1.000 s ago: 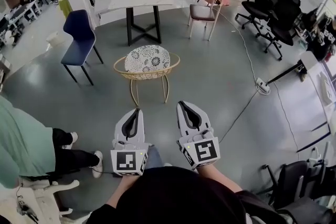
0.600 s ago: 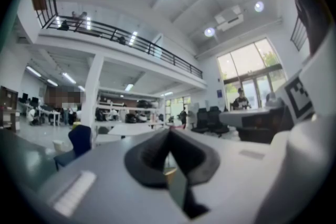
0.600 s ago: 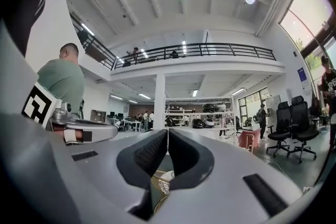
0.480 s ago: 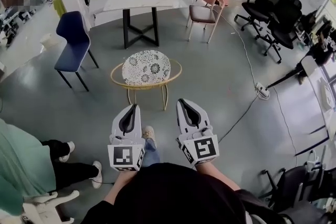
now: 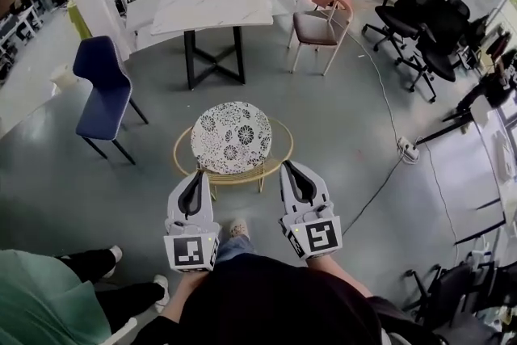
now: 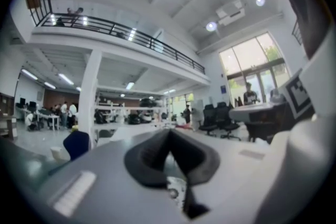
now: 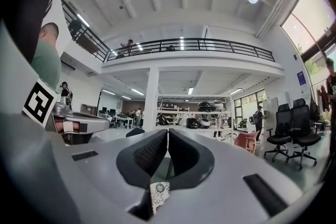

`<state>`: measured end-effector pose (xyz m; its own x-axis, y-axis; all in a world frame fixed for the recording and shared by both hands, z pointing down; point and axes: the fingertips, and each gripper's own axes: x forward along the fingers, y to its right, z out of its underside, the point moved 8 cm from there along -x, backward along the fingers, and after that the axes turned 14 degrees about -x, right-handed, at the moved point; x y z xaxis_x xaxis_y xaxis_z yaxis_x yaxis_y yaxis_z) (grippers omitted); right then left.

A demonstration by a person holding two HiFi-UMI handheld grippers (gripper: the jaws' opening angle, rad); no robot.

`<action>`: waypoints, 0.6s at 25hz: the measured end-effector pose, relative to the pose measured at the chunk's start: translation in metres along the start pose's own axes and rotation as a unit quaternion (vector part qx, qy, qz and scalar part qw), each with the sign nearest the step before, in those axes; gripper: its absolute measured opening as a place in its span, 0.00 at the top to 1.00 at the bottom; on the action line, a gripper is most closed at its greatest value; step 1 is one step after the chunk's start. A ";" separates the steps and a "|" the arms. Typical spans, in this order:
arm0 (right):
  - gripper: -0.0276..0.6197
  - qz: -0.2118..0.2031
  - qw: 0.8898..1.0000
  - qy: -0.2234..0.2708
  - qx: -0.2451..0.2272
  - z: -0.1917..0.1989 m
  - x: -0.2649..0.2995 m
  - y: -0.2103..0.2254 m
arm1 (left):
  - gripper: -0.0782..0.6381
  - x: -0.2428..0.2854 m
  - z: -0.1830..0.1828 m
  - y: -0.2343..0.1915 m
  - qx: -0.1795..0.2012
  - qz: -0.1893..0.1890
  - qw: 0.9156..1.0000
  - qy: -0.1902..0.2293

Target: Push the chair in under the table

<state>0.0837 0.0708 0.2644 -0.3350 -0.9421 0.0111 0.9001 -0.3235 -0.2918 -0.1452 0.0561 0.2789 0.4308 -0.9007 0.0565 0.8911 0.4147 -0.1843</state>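
Observation:
A round yellow wire chair (image 5: 233, 143) with a black-and-white patterned cushion stands on the grey floor, a short way in front of a white marble-topped table (image 5: 212, 1) on black legs. My left gripper (image 5: 195, 178) is shut and empty, its tips just short of the chair's near rim on the left. My right gripper (image 5: 289, 170) is shut and empty too, close to the rim on the right. In both gripper views the jaws (image 6: 169, 136) (image 7: 167, 136) meet, with a scrap of the patterned cushion (image 7: 159, 194) showing below them.
A blue chair (image 5: 101, 86) stands to the left, a pink and brown chair (image 5: 321, 16) beside the table at the right. Black office chairs (image 5: 420, 16) stand far right. A cable and power strip (image 5: 404, 148) lie on the floor. A person in green (image 5: 56, 305) stands at the lower left.
I have walked forward: the chair and table have come closer, and both shut grippers have moved up to the chair's near rim. The person in green has slid toward the lower left.

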 end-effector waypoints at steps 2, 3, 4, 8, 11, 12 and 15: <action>0.92 0.002 1.000 -0.007 -0.001 0.008 0.021 0.004 | 0.88 0.019 0.002 -0.014 0.000 0.003 1.000 -0.007; 0.92 0.003 1.000 -0.011 -0.001 0.011 0.030 0.005 | 0.88 0.027 0.005 -0.021 -0.002 0.003 1.000 -0.011; 0.92 0.003 1.000 -0.014 -0.001 0.015 0.037 0.005 | 0.88 0.033 0.008 -0.026 -0.005 0.002 1.000 -0.013; 0.92 -0.003 1.000 -0.021 -0.011 0.025 0.058 0.002 | 0.88 0.054 0.016 -0.040 -0.020 0.012 1.000 -0.012; 0.92 -0.012 0.999 -0.040 -0.013 0.033 0.069 0.000 | 0.88 0.065 0.023 -0.047 -0.028 0.019 0.999 -0.028; 0.92 -0.015 0.999 -0.047 -0.012 0.036 0.072 0.000 | 0.88 0.067 0.026 -0.049 -0.030 0.022 0.999 -0.034; 0.92 -0.031 0.998 -0.058 -0.012 0.049 0.078 -0.003 | 0.88 0.074 0.039 -0.053 -0.036 0.025 0.997 -0.057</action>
<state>0.0684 -0.0061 0.3125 -0.3535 -0.9250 0.1392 0.8713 -0.3797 -0.3109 -0.1554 -0.0272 0.3312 0.4917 -0.8568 0.1554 0.8573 0.4449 -0.2591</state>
